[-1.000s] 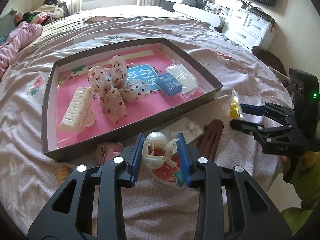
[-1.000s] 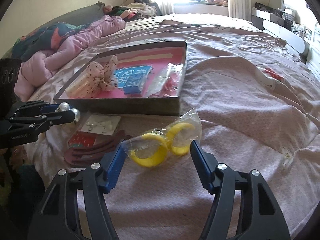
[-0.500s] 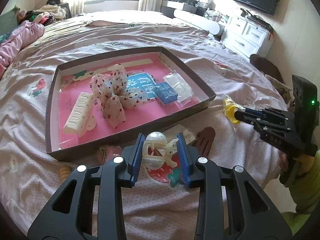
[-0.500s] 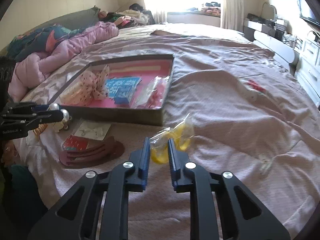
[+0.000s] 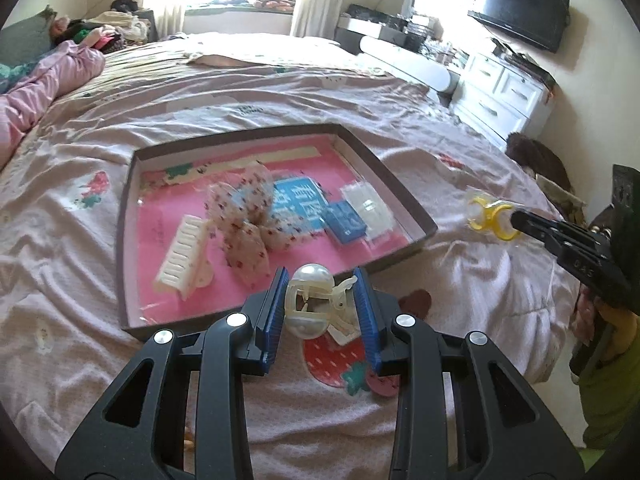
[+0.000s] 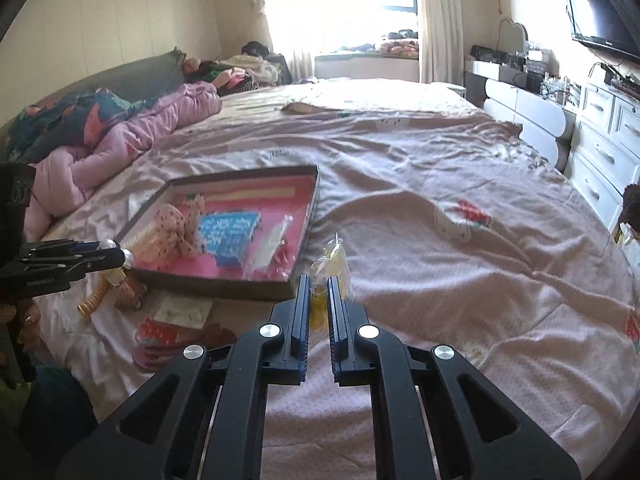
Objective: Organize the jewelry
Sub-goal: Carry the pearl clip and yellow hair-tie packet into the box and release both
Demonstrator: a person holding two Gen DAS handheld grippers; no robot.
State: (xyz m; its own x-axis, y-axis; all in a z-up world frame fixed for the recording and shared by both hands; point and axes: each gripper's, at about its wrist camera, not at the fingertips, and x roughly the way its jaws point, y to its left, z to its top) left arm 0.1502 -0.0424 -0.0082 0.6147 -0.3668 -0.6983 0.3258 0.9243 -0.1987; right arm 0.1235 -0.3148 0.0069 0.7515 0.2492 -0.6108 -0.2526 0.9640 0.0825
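Note:
My left gripper point(image 5: 320, 316) is shut on a white pearl hair claw point(image 5: 310, 300) and holds it above the bed, just in front of the near wall of the shallow pink-lined box point(image 5: 404, 188). The box holds a spotted bow point(image 5: 250, 216), a cream claw clip point(image 5: 182, 256), a blue card point(image 5: 344, 222) and a clear packet point(image 5: 368, 204). My right gripper point(image 6: 318, 308) is shut on a clear bag of yellow rings point(image 6: 334, 264), lifted off the bed to the right of the box point(image 6: 308, 216); the bag also shows in the left wrist view point(image 5: 490, 216).
On the bedspread in front of the box lie a strawberry card point(image 6: 158, 330), brown headbands point(image 6: 212, 338), a white earring card point(image 6: 184, 308), a gold spiral tie point(image 6: 90, 302) and a pink clip point(image 6: 128, 292). A pink quilt point(image 6: 120, 140) lies at the left. White drawers point(image 6: 600, 152) stand at the right.
My right gripper closed on the bag of yellow rings and lifted it off the bed. My left gripper rose and moved toward the box with the pearl claw still in it.

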